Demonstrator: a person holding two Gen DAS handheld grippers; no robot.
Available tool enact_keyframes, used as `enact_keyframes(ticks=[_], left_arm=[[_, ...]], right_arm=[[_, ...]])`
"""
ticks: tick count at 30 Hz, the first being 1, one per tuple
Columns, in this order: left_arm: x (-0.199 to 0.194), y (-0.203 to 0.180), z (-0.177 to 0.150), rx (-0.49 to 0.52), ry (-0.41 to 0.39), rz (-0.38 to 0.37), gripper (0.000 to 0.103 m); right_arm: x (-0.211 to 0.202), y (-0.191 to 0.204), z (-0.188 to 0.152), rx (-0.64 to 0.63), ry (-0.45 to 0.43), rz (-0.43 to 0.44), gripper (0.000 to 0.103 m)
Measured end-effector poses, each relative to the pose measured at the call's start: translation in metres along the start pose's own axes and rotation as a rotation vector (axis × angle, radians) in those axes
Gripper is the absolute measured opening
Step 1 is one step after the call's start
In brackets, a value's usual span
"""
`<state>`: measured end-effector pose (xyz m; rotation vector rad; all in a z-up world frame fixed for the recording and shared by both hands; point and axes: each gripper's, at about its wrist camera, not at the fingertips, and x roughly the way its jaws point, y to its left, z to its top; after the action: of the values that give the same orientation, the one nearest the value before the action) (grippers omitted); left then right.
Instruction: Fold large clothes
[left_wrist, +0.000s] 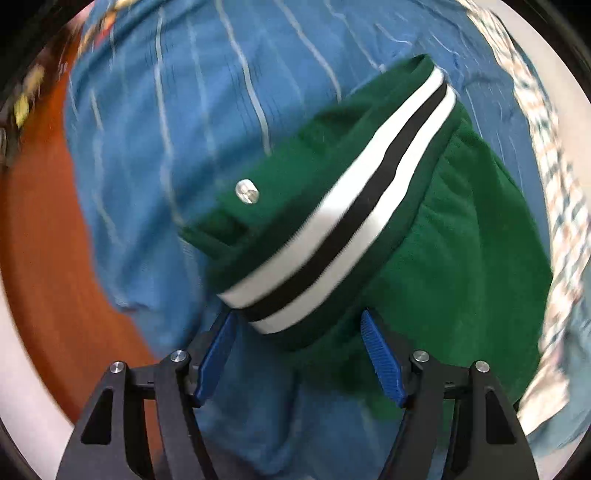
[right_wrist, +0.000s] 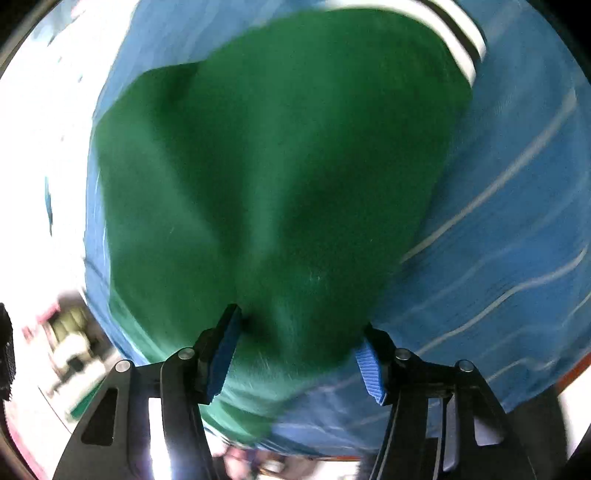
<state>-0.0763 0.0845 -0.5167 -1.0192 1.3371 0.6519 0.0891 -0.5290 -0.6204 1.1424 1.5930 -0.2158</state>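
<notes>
Here: 1 green garment, 2 grippers.

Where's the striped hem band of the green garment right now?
Left wrist view, centre: the striped band runs diagonally, lying over the blue striped cloth, just ahead of the open left gripper.

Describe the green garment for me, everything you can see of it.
The green garment looks like soft, fleecy knit, with a ribbed white-black-white striped band and a silver snap. It lies bunched on blue striped fabric. Both the left gripper and right gripper are open, with green cloth between the fingers.
</notes>
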Motion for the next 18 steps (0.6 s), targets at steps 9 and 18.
enact_keyframes(ticks=[9,18], left_arm=[[-0.002,0.003,-0.013,-0.051,-0.075,0.002,0.068],[-0.039,-0.022,-0.051,0.268,-0.230,0.222,0.080]], right_arm=[[-0.082,0.066,0.037,-0.365,-0.169,-0.109,0.063],[-0.070,0.109,0.144,-0.643,-0.179,-0.084,0.072]])
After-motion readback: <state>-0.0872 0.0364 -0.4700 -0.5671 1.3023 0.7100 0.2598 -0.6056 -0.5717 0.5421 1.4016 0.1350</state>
